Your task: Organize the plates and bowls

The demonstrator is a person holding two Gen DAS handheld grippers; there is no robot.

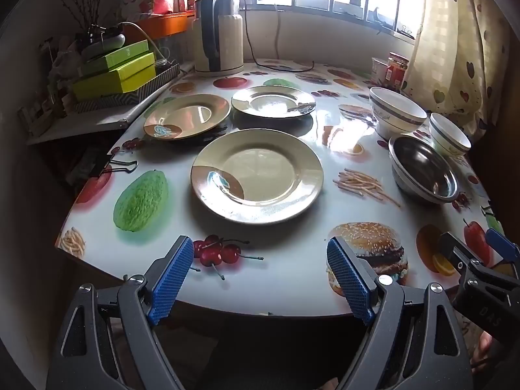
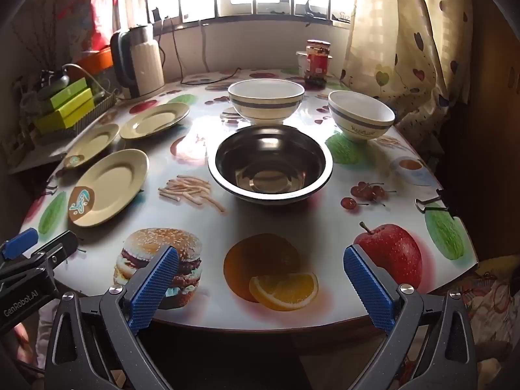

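Observation:
Three cream plates lie apart on the fruit-print table: the nearest plate (image 1: 256, 175) (image 2: 109, 187), a left plate (image 1: 187, 116) (image 2: 92, 144) and a far plate (image 1: 273, 101) (image 2: 154, 120). A steel bowl (image 1: 422, 169) (image 2: 271, 165) sits at the right, with a large white bowl (image 1: 397, 112) (image 2: 265, 100) and a smaller white bowl (image 1: 450, 138) (image 2: 360, 115) behind it. My left gripper (image 1: 260, 250) hangs open over the near table edge, short of the nearest plate. My right gripper (image 2: 260, 260) is open too, in front of the steel bowl. Nothing is between either pair of fingers.
An electric kettle (image 1: 219, 34) with its cord stands at the back left. Green boxes (image 1: 115, 70) are stacked on a side shelf. A red jar (image 2: 318, 60) and a tub stand at the back right by the curtain. Binder clips (image 2: 429, 203) grip the table edges.

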